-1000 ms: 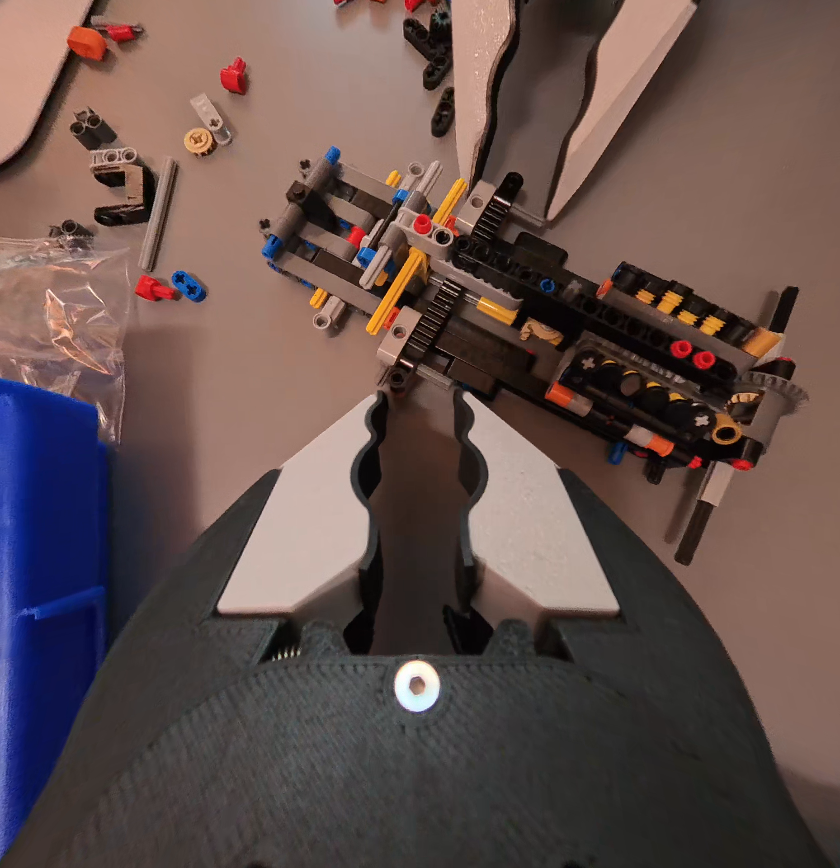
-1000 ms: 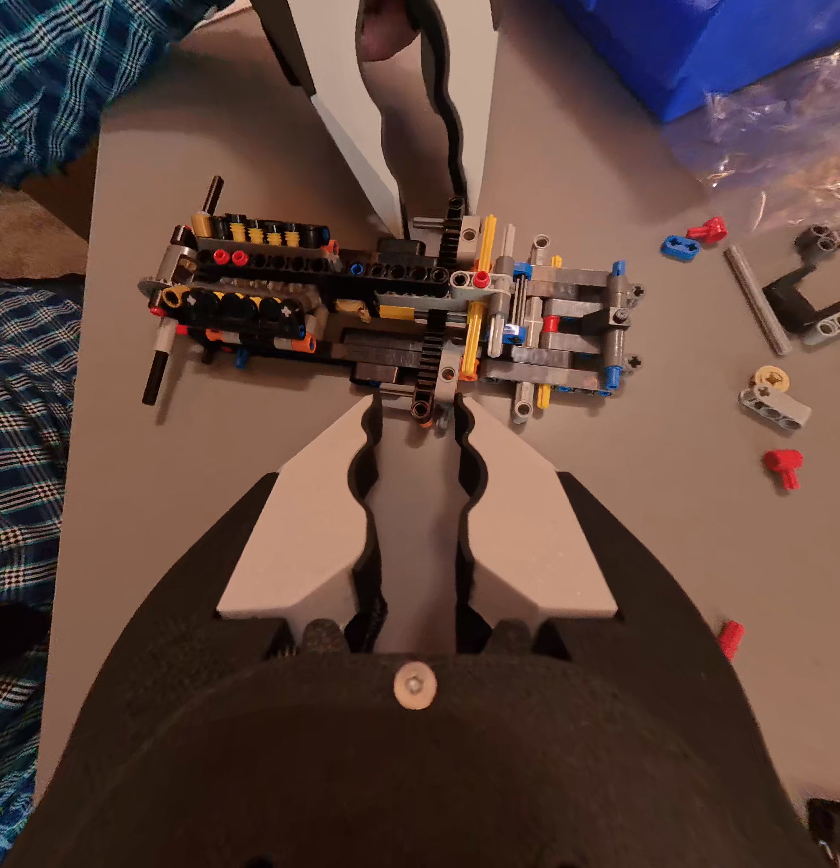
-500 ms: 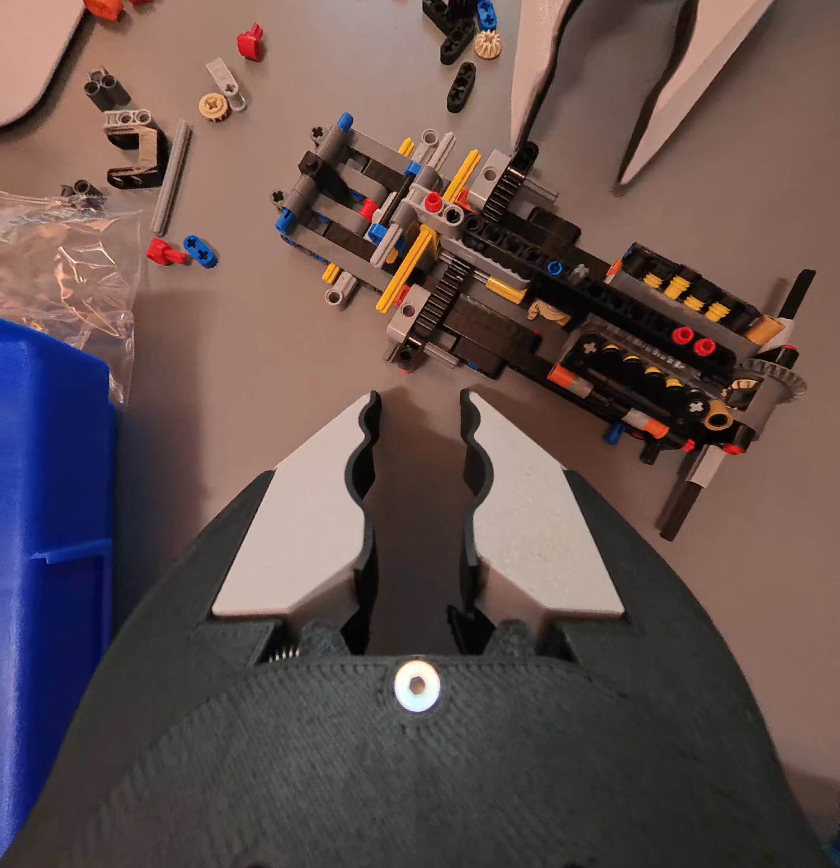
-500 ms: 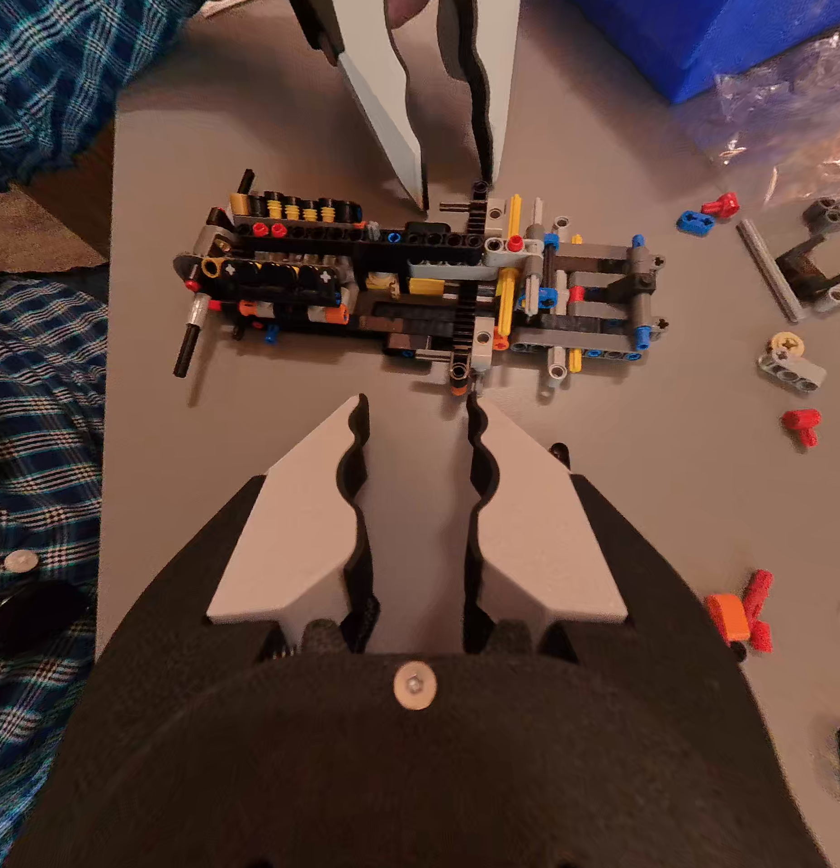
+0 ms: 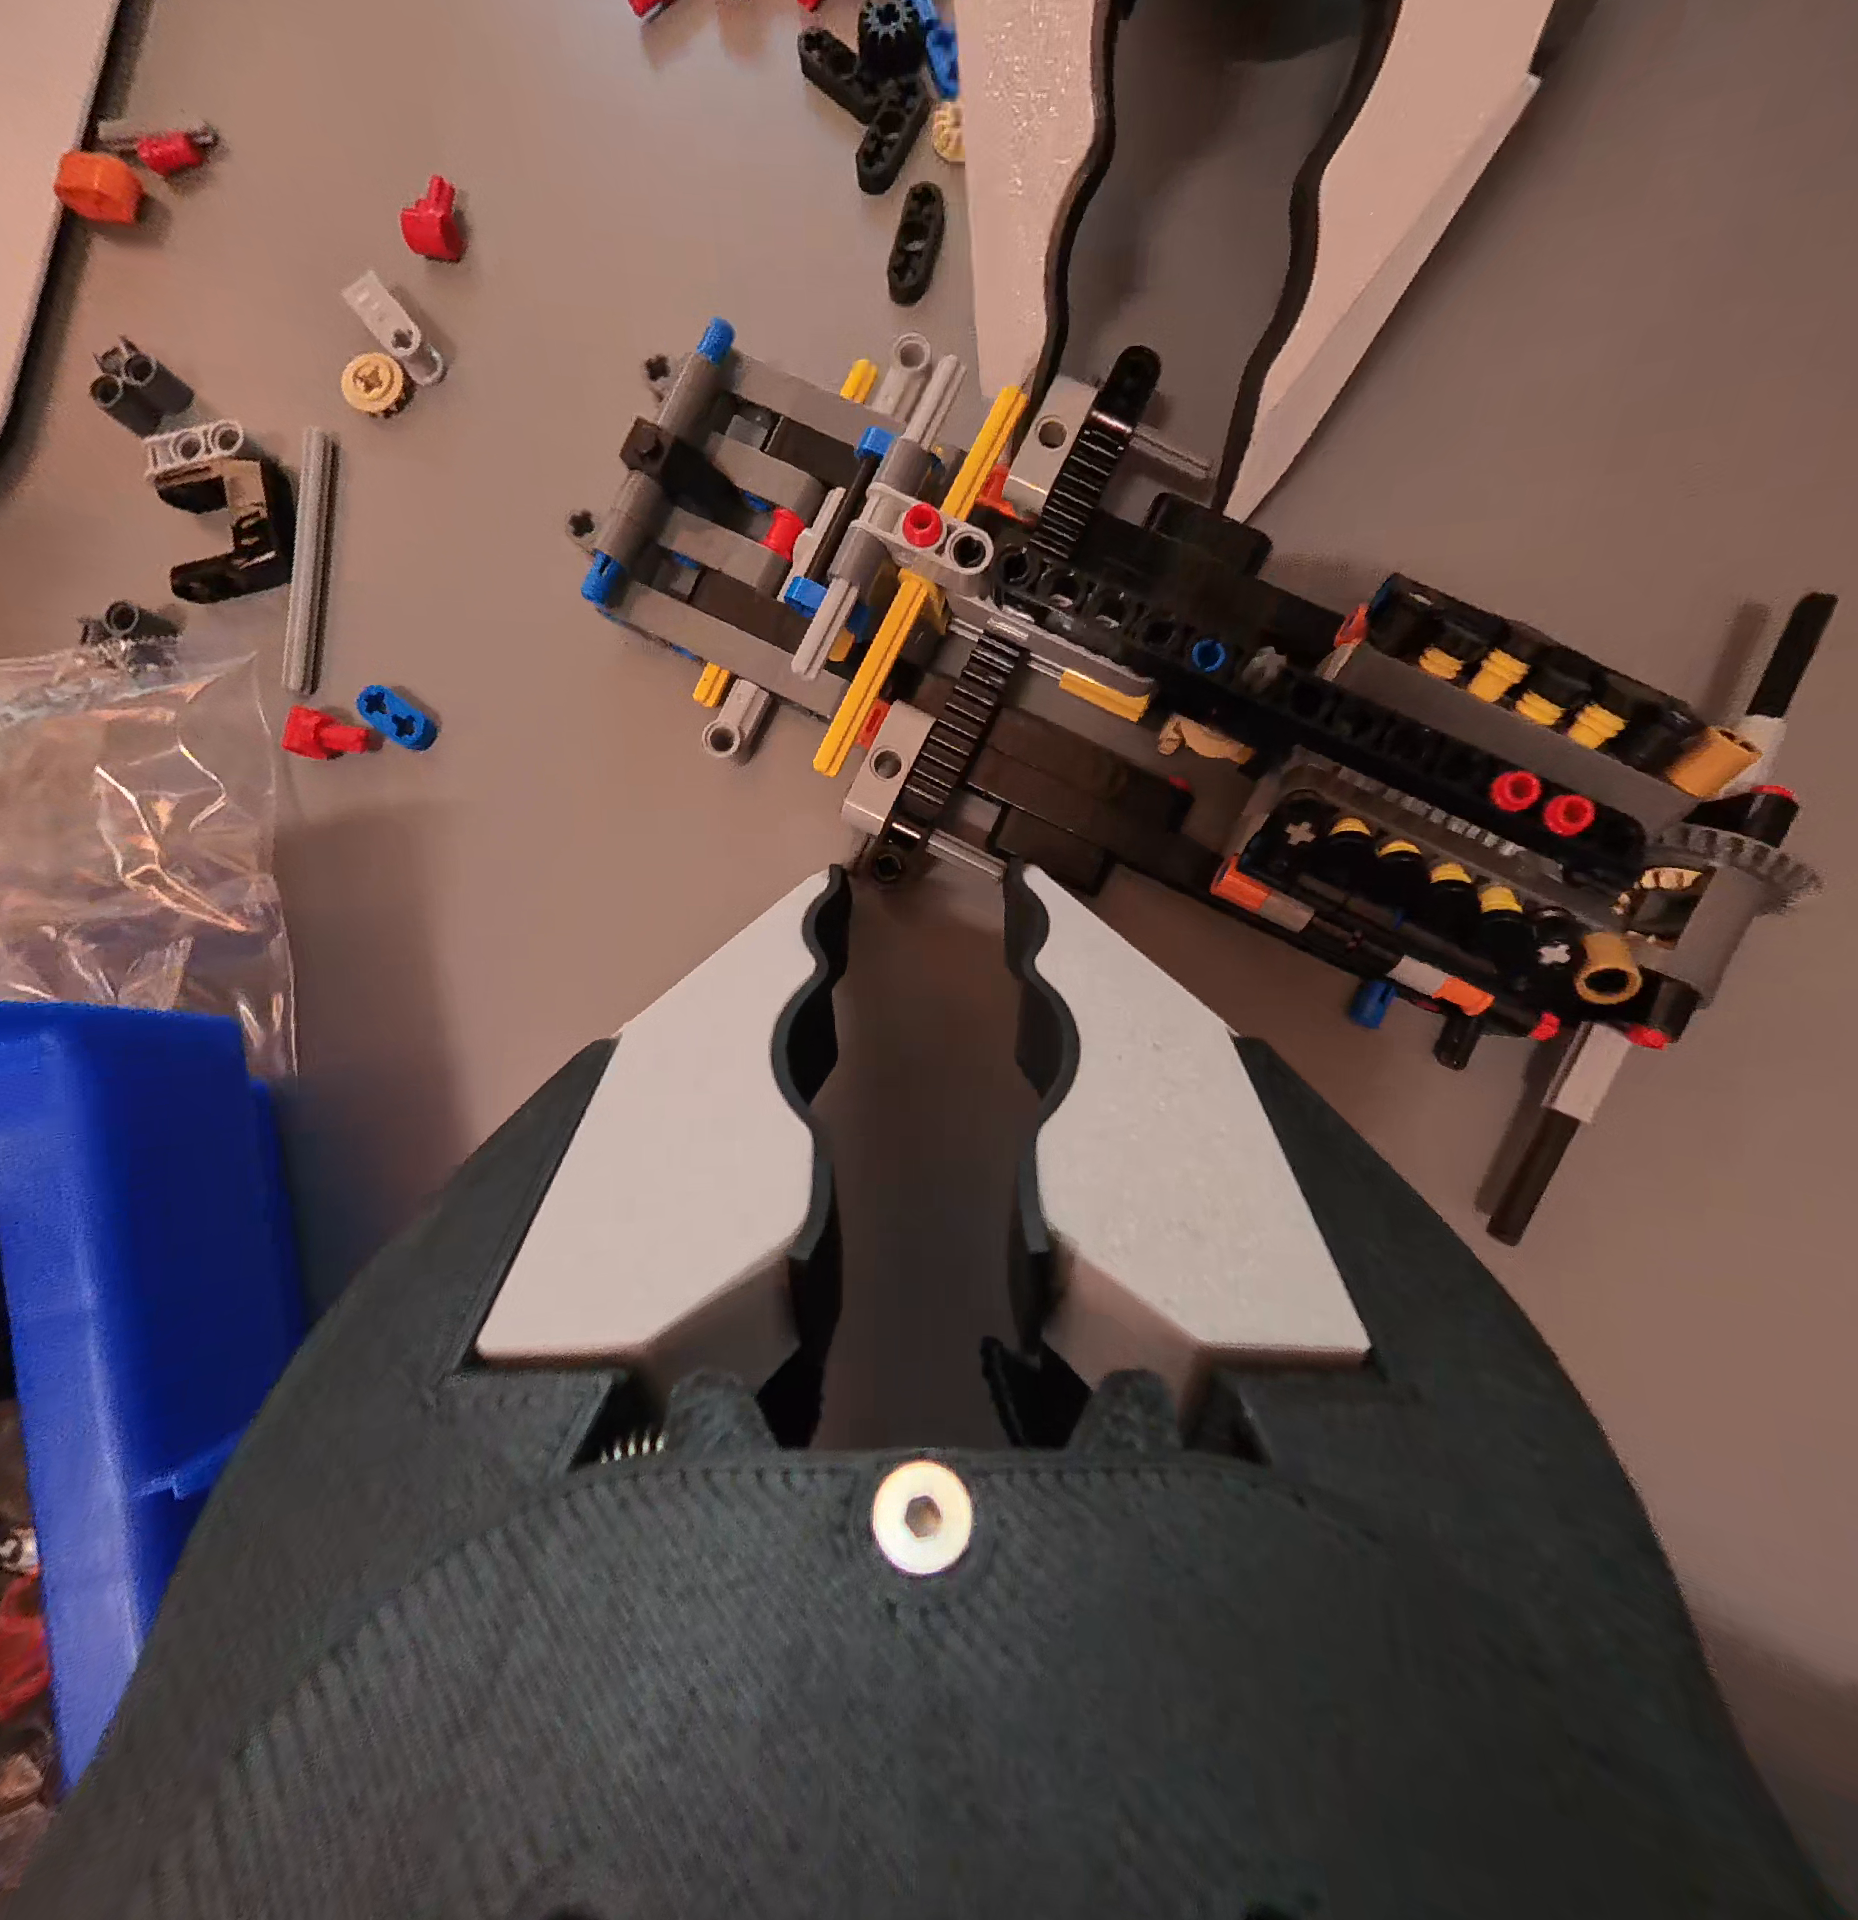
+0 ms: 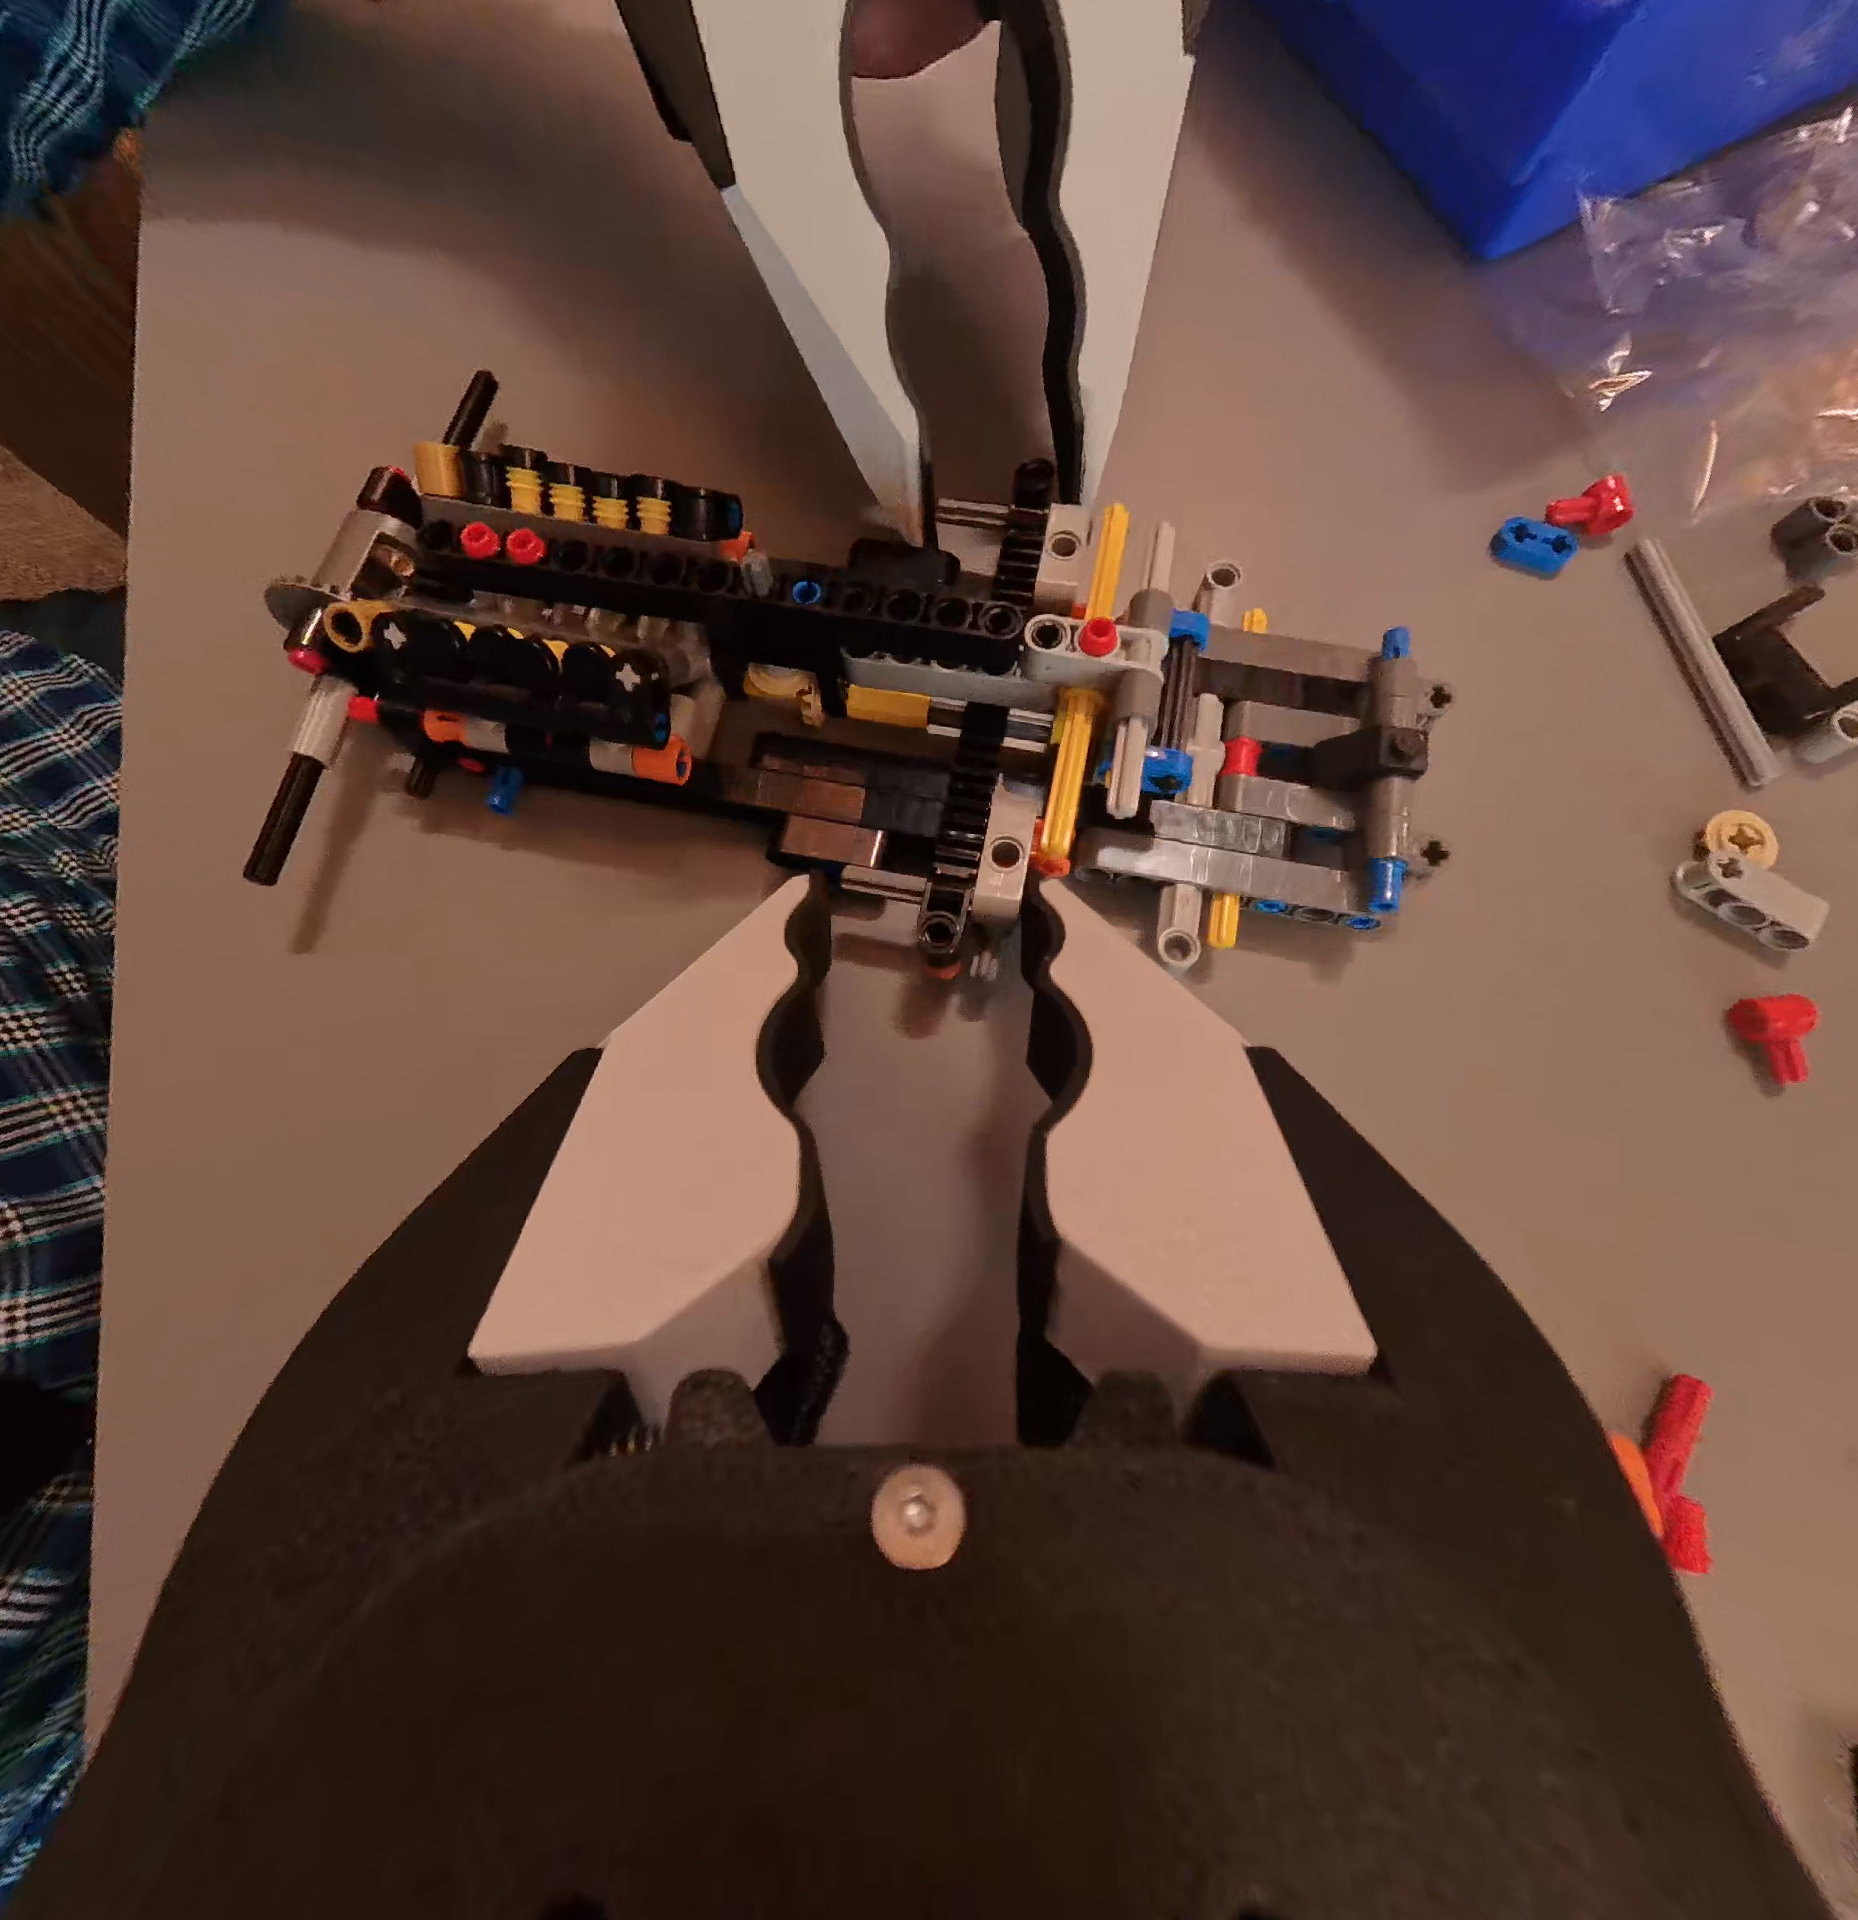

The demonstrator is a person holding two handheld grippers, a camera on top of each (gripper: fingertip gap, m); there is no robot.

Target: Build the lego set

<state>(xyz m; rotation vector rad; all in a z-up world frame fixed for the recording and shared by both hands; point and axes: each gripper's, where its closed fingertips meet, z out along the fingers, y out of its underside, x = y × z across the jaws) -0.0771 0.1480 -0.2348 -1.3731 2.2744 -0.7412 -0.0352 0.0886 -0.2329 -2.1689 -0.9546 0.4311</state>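
— Where are my grippers?
— My left gripper (image 5: 925,883) and right gripper (image 6: 920,909) both stand parted, holding nothing, tips at opposite sides of the lego chassis (image 6: 852,686) on the grey table (image 6: 489,1039).
— Anything only one view shows?
— A plaid sleeve (image 6: 31,935), right view alone.

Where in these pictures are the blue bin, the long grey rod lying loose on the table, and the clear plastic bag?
blue bin (image 5: 94,1247): left wrist view, on its outer wall.
grey rod (image 5: 310,561): left wrist view, middle of its shaft.
plastic bag (image 5: 125,831): left wrist view, on its crinkled middle.
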